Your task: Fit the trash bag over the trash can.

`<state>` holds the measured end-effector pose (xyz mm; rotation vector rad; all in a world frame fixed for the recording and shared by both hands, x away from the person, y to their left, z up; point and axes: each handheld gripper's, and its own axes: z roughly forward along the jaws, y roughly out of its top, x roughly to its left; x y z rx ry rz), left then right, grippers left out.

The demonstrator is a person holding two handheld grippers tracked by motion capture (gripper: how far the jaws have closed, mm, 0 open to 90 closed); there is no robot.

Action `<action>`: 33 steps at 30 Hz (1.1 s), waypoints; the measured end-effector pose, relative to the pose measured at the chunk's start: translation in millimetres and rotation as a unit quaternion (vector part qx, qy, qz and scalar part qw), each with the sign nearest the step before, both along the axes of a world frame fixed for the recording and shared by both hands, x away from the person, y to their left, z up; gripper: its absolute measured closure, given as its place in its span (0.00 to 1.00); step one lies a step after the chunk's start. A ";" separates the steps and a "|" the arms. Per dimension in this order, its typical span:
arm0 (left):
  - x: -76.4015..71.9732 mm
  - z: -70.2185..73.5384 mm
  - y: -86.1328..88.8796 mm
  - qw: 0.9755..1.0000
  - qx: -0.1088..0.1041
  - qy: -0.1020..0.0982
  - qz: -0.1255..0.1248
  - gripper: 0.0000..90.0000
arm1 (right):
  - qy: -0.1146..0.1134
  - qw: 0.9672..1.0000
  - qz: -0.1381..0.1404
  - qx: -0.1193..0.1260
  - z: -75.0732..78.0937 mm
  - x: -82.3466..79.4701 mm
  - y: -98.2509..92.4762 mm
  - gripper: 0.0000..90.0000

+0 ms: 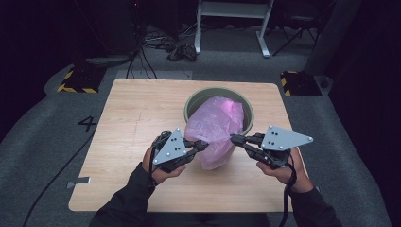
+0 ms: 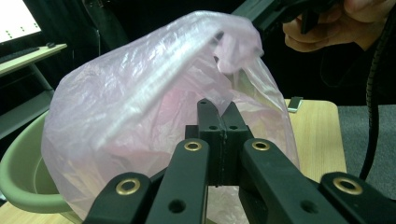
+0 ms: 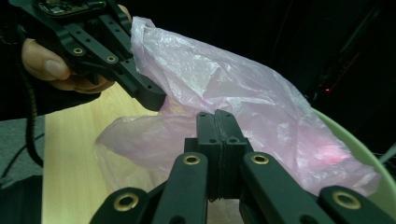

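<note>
A pink plastic bag (image 1: 215,130) sits half in a green bucket (image 1: 246,106) on the far middle of the wooden table (image 1: 123,123), its crumpled body running from the bucket's inside out over the near rim and down toward the person, so its long axis lies far to near with the loose end spilling onto the tabletop. In the left gripper view the bag (image 2: 154,102) billows up as a rounded dome above the bucket's rim (image 2: 23,182), and in the right gripper view it (image 3: 233,98) stretches as a slanted sheet from the upper left down into the bucket (image 3: 369,149) at the right. The left gripper (image 1: 201,145) comes in from the near left with its jaws together, pinching the bag's left edge; its own view shows the two black jaws closed flat against each other with the film pressed around the tips. The right gripper (image 1: 235,138) comes in from the near right, jaws likewise together at the bag's right edge, though whether film is caught between them cannot be told. The bag hangs between the two grippers, just beyond both tips. The bucket's near wall stands right behind the bag. Beyond the table, on the grey floor, lie a tangle of cables (image 1: 182,49) and the white legs of a stand (image 1: 231,12), well apart from the work.
</note>
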<state>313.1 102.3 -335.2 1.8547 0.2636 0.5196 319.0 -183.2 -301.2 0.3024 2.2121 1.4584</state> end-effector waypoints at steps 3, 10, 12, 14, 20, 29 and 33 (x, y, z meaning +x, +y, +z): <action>1.1 1.0 2.0 1.000 0.012 -0.001 0.015 1.00 | -0.007 1.000 -0.006 0.002 2.6 -2.5 -2.0 1.00; 4.0 -4.0 25.4 0.999 0.012 0.006 0.050 1.00 | -0.002 0.998 -0.054 0.017 4.6 1.4 -28.8 1.00; 5.6 -7.3 32.9 0.998 0.013 0.010 0.060 1.00 | 0.002 0.997 -0.075 0.019 2.6 4.6 -37.5 1.00; 8.5 -10.5 40.0 0.997 0.009 0.016 0.072 1.00 | 0.006 0.995 -0.099 0.018 -0.2 8.7 -45.6 1.00; 25.0 -18.5 61.3 0.994 0.002 0.038 0.103 1.00 | 0.044 0.984 -0.168 0.036 -12.2 31.9 -72.2 1.00; 52.3 -28.3 73.3 0.989 -0.001 0.062 0.136 1.00 | 0.086 0.967 -0.234 0.045 -32.2 64.7 -97.4 1.00; 63.2 -34.8 76.5 0.986 -0.001 0.072 0.151 1.00 | 0.092 0.965 -0.242 0.041 -40.2 76.4 -99.7 1.00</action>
